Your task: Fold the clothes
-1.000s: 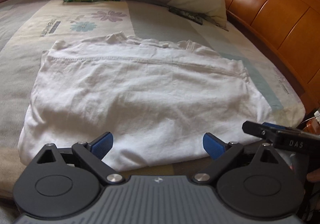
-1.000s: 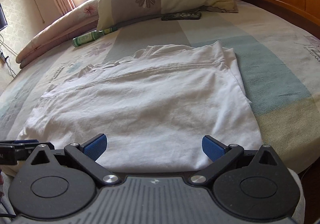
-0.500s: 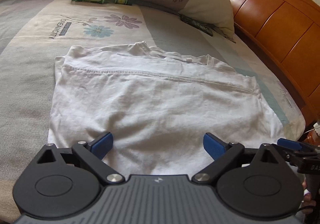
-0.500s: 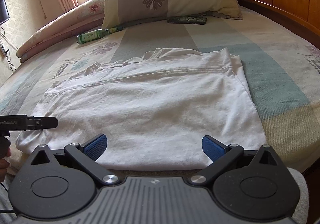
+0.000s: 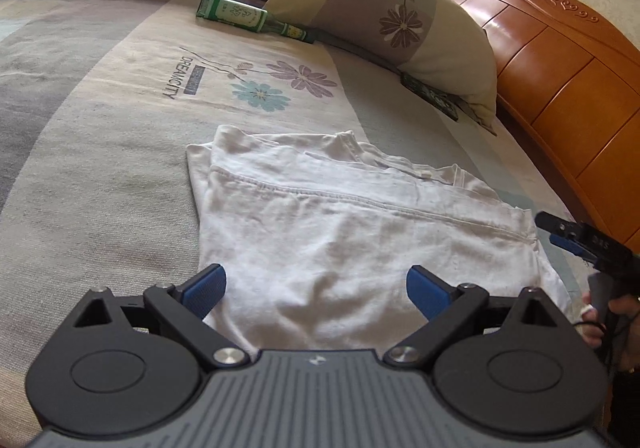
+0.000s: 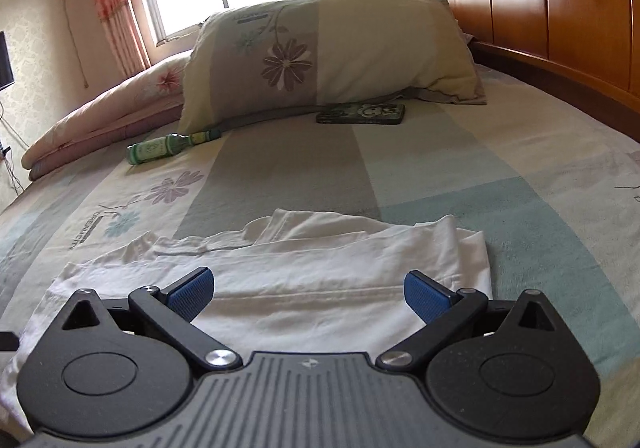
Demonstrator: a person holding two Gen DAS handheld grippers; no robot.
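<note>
White garment lay folded on the bed, both grippers spread apart.
In the left wrist view, the left gripper [image 5: 316,288] sat lower centre over the white garment [image 5: 360,232]; the right gripper [image 6: 308,290] likewise gaped, holding nothing, over the bed [image 6: 520,187].

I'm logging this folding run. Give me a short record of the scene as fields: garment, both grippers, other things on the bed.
garment: white shirt, partly folded, flat on bed
left gripper: jaws open, holding nothing
right gripper: jaws open, holding nothing
other: pillow, green bottle, phone
</note>
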